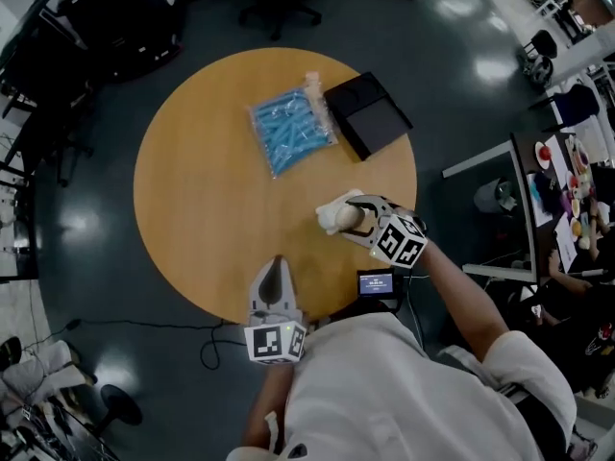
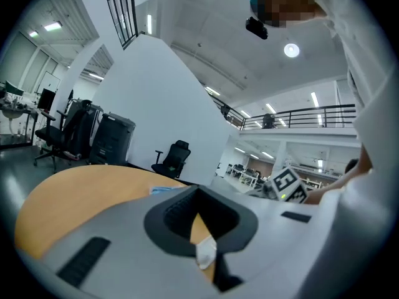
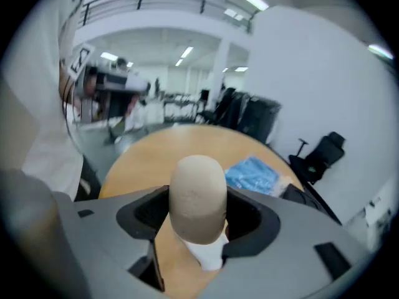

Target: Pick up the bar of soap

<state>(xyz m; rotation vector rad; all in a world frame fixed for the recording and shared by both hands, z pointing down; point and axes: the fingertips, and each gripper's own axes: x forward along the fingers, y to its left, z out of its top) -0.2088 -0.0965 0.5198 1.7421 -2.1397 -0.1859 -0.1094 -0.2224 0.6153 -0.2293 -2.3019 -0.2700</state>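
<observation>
The bar of soap (image 1: 338,218) is a beige rounded block over the right front part of the round wooden table (image 1: 211,190). My right gripper (image 1: 348,214) is shut on it. In the right gripper view the soap (image 3: 198,195) stands on end between the jaws of the right gripper (image 3: 198,220) and fills the gap. Whether it touches the tabletop is hidden. My left gripper (image 1: 277,269) rests near the table's front edge, its fingers together and nothing between them. The left gripper view shows its jaws (image 2: 198,229) closed over bare wood.
A blue plastic packet (image 1: 291,130) and a flat black box (image 1: 368,113) lie at the table's far side, also seen as the packet (image 3: 252,173) beyond the soap. A small device with a lit screen (image 1: 376,282) sits at the table's near edge. Desks and chairs surround the table.
</observation>
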